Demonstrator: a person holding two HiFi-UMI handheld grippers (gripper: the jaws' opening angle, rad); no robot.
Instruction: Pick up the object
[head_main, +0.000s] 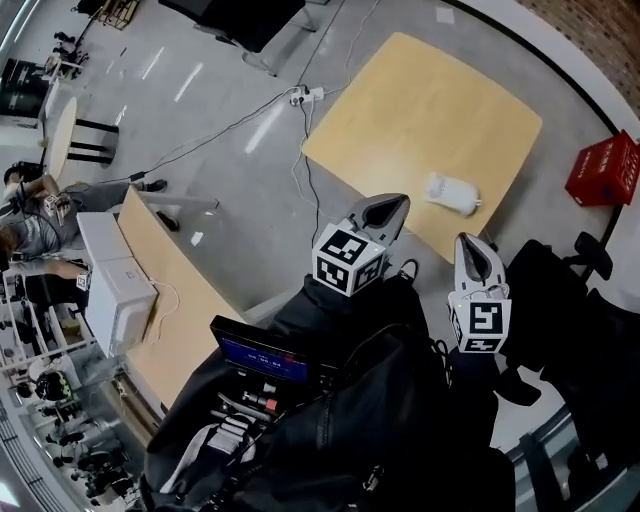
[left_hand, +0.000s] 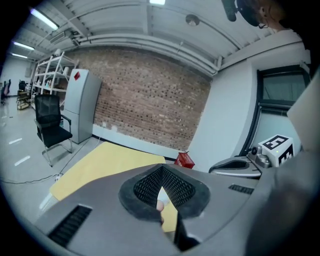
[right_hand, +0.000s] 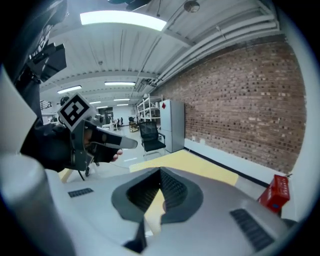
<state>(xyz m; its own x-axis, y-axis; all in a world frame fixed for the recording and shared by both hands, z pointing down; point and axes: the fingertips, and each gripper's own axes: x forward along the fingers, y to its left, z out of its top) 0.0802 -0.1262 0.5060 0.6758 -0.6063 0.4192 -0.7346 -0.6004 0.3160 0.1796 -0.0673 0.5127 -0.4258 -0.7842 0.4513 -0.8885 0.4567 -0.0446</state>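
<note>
A small white object (head_main: 451, 190) lies on the light wooden table (head_main: 400, 100), near its near edge. My left gripper (head_main: 392, 203) hovers short of that edge, to the left of the object, jaws shut and holding nothing. Just below and right of the object, my right gripper (head_main: 470, 243) is also shut and empty, over the table's near corner. In the left gripper view the shut jaws (left_hand: 161, 172) point across the table (left_hand: 105, 165), and a pale bit of the object (left_hand: 160, 205) shows through the slit. In the right gripper view the shut jaws (right_hand: 160, 172) face the table (right_hand: 200, 169), with the left gripper (right_hand: 100, 140) beside them.
A red box (head_main: 605, 170) stands on the floor right of the table. Cables and a power strip (head_main: 305, 96) run across the floor to the left. A long desk (head_main: 165, 300) with white boxes stands at the left. A black office chair (left_hand: 50, 130) and a grey cabinet (left_hand: 82, 105) stand beyond.
</note>
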